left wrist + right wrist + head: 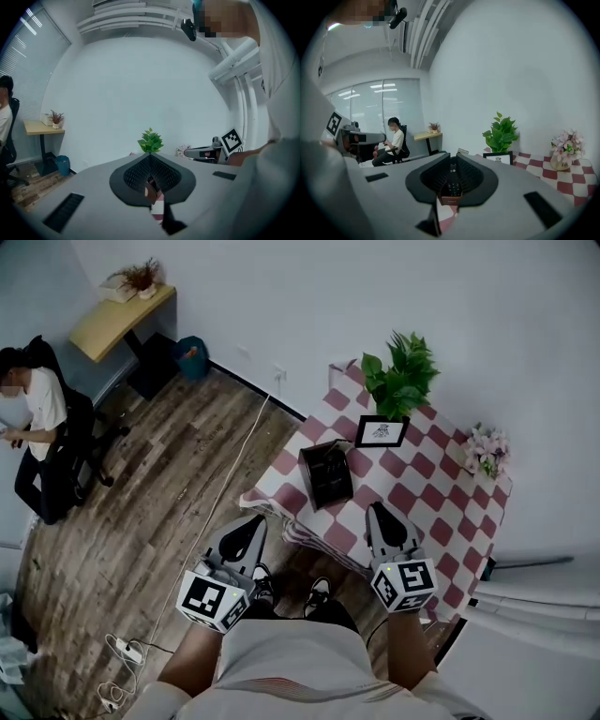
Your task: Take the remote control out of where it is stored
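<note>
Left gripper (pixel 251 523) clenched, empty, short of box (pixel 306 476) | right gripper (pixel 377 509) clenched, empty, beside box | box open on table (pixel 422 486), remote control (pixel 453 186) inside

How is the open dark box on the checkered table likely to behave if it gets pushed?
The box looks like small, open-topped card, so it is probably light and apt to slide on the tablecloth. It sits low and flat, so tipping seems unlikely. The remote lying inside would likely shift with it.
</note>
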`<state>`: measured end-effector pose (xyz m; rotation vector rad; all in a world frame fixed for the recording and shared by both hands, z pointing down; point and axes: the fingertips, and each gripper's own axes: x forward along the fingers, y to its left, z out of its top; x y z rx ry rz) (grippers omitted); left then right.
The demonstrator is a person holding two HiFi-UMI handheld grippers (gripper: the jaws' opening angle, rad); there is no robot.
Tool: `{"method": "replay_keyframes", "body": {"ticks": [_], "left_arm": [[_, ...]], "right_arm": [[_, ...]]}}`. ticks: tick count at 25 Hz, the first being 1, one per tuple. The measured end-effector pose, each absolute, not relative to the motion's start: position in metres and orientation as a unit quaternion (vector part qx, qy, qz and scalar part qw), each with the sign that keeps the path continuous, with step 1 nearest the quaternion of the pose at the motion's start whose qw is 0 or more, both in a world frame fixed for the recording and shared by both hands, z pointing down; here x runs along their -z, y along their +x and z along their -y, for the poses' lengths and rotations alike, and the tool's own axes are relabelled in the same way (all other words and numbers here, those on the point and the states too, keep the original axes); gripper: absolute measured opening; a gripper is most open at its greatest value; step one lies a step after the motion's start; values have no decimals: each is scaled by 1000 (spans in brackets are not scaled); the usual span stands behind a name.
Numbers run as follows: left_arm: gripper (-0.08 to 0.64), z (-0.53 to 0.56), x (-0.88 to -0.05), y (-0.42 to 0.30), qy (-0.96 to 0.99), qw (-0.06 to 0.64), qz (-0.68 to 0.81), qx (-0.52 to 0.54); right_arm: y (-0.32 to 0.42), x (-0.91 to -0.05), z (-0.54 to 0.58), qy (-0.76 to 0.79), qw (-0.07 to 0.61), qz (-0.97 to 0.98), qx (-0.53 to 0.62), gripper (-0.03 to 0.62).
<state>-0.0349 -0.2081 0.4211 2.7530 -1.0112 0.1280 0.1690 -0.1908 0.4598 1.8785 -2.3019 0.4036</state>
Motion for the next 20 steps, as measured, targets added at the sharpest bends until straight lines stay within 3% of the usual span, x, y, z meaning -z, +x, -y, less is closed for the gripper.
{"method": "replay_keyframes", "body": {"ticks": [1, 3, 8, 20], "left_arm": [[9, 210, -423, -39, 931, 105, 346, -43], [9, 212, -426, -43, 928, 112, 352, -43], [9, 210, -434, -47, 922, 124, 362, -51], [9, 205, -452, -63, 912, 139, 380, -69]], "right_arm": [[163, -464, 196, 620, 80, 768, -135, 36], [152, -473, 207, 609, 96, 775, -138, 133], [140, -502, 235, 603, 136, 776, -125, 189], [135, -572, 275, 607, 180, 760, -145, 210]]}}
